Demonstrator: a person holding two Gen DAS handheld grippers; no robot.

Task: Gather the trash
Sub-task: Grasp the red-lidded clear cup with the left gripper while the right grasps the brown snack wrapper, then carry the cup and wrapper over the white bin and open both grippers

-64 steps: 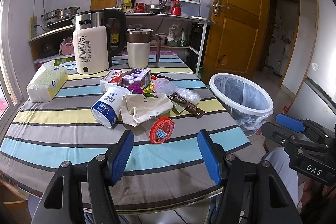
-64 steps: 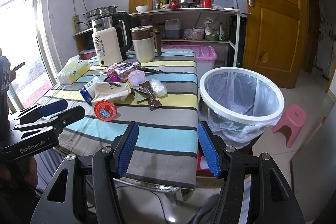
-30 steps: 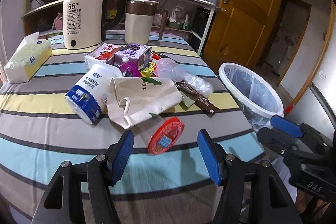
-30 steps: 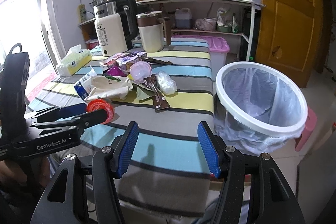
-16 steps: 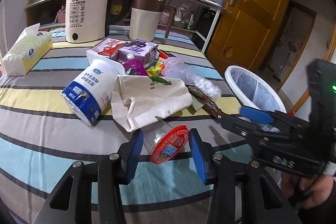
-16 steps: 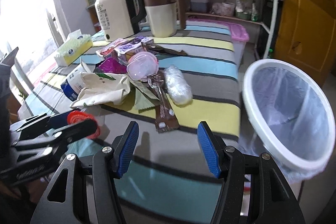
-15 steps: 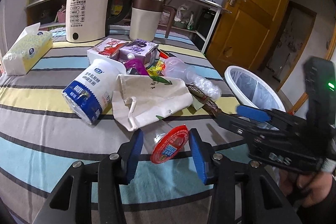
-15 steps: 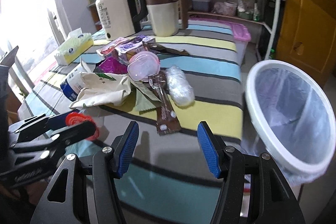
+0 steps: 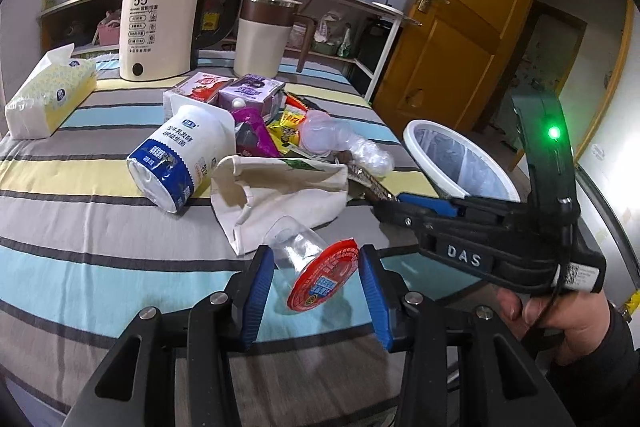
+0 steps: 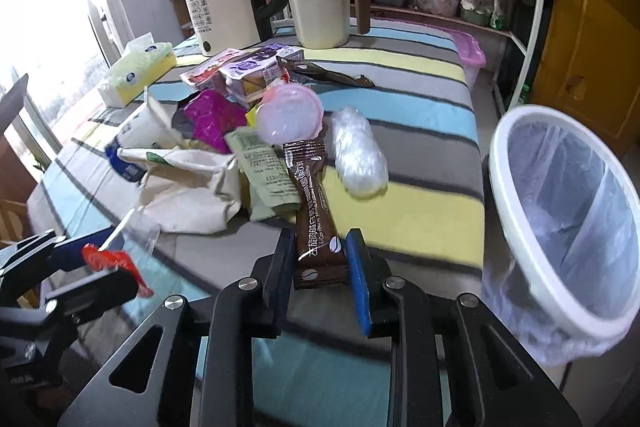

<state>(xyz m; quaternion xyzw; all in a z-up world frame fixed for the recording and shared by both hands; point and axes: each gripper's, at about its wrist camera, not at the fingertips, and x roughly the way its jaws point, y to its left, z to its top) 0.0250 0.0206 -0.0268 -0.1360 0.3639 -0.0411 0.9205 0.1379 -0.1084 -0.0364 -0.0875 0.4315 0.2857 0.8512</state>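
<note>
Brown coffee sachet (image 10: pixel 318 223) with white Chinese print sits between your right gripper (image 10: pixel 320 267), whose jaws just closed on it. Your left gripper (image 9: pixel 316 291) pinches the clear cup (image 9: pixel 308 259). The kettle (image 9: pixel 160 27) reads 55°C.

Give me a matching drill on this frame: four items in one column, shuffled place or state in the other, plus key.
Items:
1. clear cup with red lid
2. brown coffee sachet
3. white bin
4. tissue pack

Places or states:
A. beside the table, lined with a clear bag
B. between the left gripper pads, lying on its side
C. far table edge, near the kettle
D. near end between the right gripper pads

Pairs: 1-B, 2-D, 3-A, 4-C
</note>
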